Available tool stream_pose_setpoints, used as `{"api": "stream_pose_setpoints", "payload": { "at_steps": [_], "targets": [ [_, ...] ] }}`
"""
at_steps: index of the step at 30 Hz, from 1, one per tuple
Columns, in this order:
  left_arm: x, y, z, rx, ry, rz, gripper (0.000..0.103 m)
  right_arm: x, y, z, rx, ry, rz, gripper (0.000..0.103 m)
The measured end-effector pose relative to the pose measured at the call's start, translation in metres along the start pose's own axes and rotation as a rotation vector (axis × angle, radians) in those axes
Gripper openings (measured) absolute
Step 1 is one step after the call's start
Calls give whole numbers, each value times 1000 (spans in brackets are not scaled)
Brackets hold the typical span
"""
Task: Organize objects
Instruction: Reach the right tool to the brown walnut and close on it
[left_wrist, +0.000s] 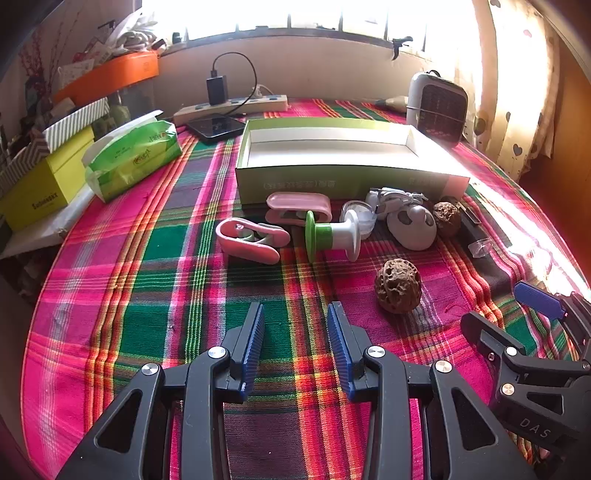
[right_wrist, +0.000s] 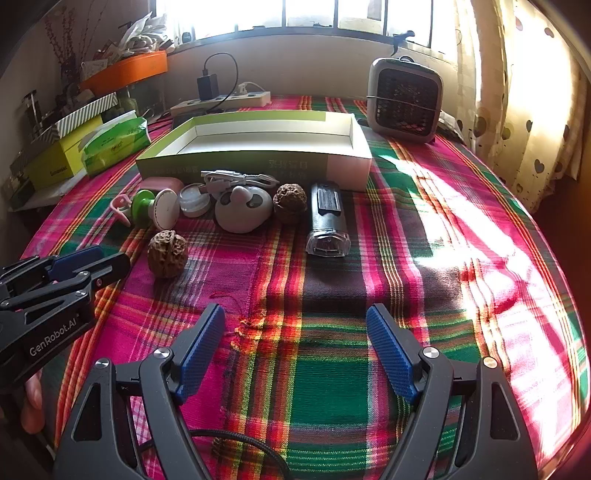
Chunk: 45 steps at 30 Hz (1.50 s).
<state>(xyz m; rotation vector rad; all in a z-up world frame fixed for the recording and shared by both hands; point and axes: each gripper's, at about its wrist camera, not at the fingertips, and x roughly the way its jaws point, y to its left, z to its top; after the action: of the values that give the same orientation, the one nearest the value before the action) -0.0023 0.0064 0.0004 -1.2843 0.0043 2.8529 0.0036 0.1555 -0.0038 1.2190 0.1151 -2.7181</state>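
An open green-and-white box (left_wrist: 347, 179) (right_wrist: 255, 162) stands on the plaid cloth. In front of it lie two pink clips (left_wrist: 251, 240), a green-and-white spool (left_wrist: 332, 236) (right_wrist: 155, 208), a small clear jar (right_wrist: 194, 201), a white cable (right_wrist: 236, 179), a grey panda-shaped item (left_wrist: 412, 227) (right_wrist: 240, 210), two walnuts (left_wrist: 398, 286) (right_wrist: 167, 253) (right_wrist: 290, 202) and a black flashlight (right_wrist: 328, 221). My left gripper (left_wrist: 295, 325) is open and empty, short of the spool. My right gripper (right_wrist: 295, 321) is open wide and empty, short of the flashlight.
A green tissue pack (left_wrist: 133, 158), yellow boxes (left_wrist: 44, 188) and an orange tray (left_wrist: 110, 75) are at the left. A power strip (left_wrist: 229, 105), a dark tablet (left_wrist: 216, 127) and a small heater (right_wrist: 404, 99) stand at the back. Curtains hang at the right.
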Motion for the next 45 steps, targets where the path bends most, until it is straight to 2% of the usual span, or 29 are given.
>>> {"api": "stream_pose_setpoints", "payload": {
  "at_steps": [8,19,23,31,41,43,45],
  "targets": [
    [-1,6,2,12,-2,-36,33,1,0,5,-2,4,32,79],
    [-4,32,7,-20,-27,-61,33,-5,28,15,-91,-56,147,78],
    [-4,40,10,-32,-27,-53,33,-1,40,23,-121,-59,163,76],
    [-1,51,14,-53,-13,-72,33,16,55,30,-130,6,229,66],
    [-1,48,19,-42,-12,-99,33,23,58,37,-124,40,226,53],
    [-2,47,20,-36,-15,-103,33,23,57,37,-127,40,222,45],
    [-2,45,22,-33,-15,-113,33,24,56,38,-122,39,221,41]
  ]
}}
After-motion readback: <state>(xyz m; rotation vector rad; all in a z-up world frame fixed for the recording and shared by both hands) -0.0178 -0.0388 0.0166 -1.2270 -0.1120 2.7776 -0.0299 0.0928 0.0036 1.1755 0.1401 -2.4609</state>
